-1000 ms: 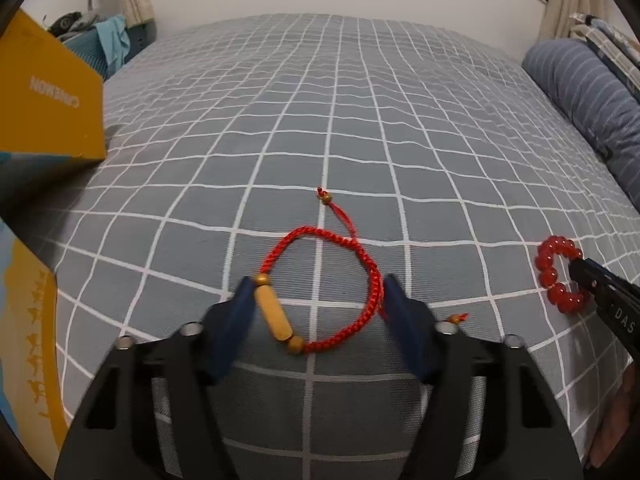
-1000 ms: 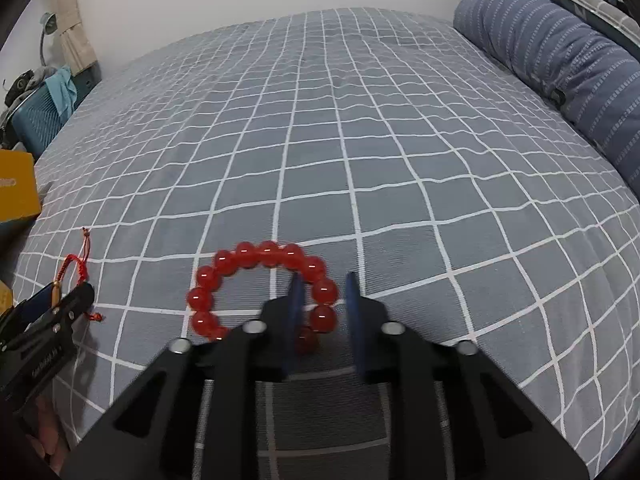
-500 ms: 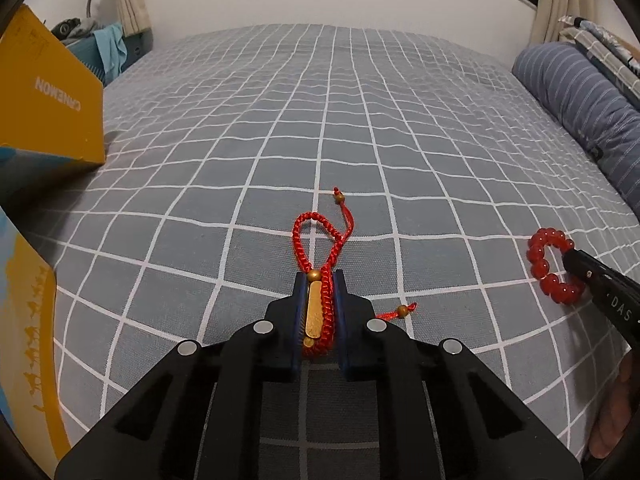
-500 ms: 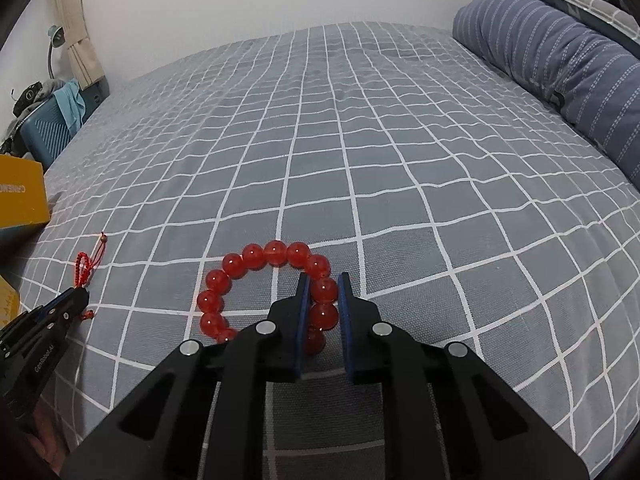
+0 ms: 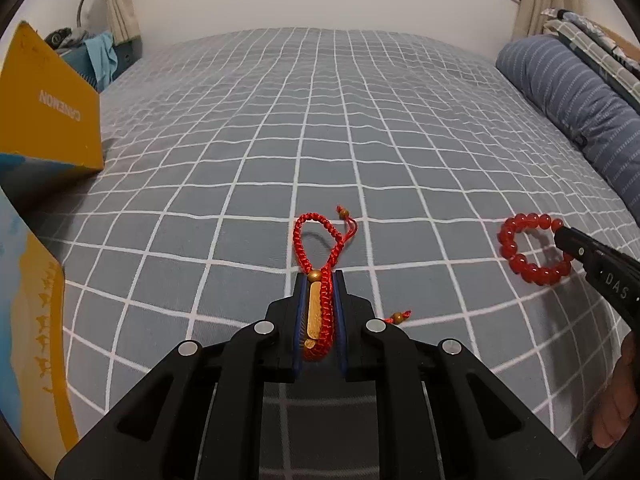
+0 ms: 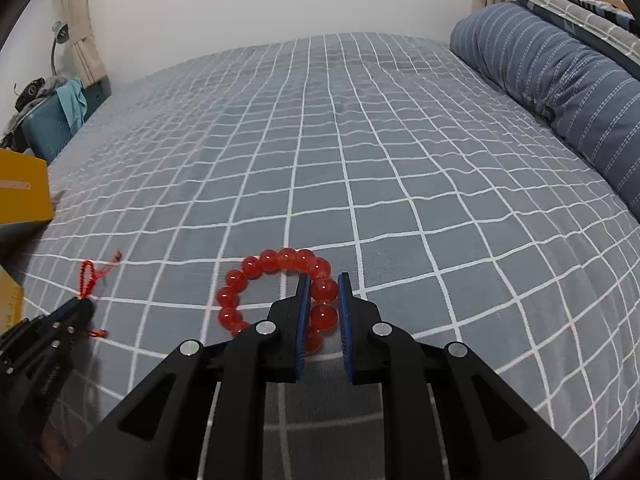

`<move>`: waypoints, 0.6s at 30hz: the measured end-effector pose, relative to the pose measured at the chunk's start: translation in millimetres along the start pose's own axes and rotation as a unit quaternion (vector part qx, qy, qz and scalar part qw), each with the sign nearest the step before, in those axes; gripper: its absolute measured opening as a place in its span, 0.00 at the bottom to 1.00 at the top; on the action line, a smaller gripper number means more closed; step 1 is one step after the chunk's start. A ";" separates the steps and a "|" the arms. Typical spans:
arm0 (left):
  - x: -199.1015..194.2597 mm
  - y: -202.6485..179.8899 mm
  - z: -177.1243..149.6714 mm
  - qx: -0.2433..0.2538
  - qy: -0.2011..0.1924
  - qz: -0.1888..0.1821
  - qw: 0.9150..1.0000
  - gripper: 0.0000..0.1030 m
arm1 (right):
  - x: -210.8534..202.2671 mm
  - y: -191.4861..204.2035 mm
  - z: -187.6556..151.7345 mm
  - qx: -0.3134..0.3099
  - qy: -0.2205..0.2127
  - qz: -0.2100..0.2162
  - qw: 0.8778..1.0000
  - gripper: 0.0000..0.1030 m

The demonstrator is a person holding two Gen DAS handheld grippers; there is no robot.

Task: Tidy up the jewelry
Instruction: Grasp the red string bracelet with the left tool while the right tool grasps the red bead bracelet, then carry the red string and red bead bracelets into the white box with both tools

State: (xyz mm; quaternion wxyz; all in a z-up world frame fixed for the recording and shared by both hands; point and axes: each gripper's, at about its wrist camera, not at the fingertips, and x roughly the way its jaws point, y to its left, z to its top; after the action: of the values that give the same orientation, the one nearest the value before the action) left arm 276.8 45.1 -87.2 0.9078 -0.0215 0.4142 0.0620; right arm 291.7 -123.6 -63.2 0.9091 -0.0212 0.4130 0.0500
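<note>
My left gripper (image 5: 319,280) is shut on a red braided cord bracelet (image 5: 319,258) with a long gold bead, squeezed into a narrow loop and raised above the bed. My right gripper (image 6: 323,280) is shut on a red bead bracelet (image 6: 276,264), gripping its right side, lifted off the checked sheet. The bead bracelet also shows at the right of the left wrist view (image 5: 516,258), held by the right gripper (image 5: 562,236). The cord bracelet shows at the left of the right wrist view (image 6: 86,280).
A grey checked bed sheet (image 5: 320,128) fills both views. A yellow box (image 5: 44,108) stands at the left with a blue and yellow flap (image 5: 32,320) nearer. A blue striped pillow (image 6: 560,76) lies along the right edge. A blue bedside unit (image 6: 48,128) stands far left.
Both grippers closed on their bracelets and lifted them off the sheet. The cord bracelet was squeezed from a round loop into a narrow one.
</note>
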 end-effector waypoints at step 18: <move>-44.7 -0.2 -11.1 -0.007 0.019 -0.017 1.000 0.07 | -53.8 8.2 -7.8 -0.004 -0.002 0.017 1.000 0.13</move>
State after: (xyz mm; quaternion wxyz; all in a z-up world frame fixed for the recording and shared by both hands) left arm 239.5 39.6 -60.7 0.9007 -0.0363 0.4301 0.0492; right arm 249.9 -120.0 -27.9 0.9089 -0.0177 0.4111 0.0674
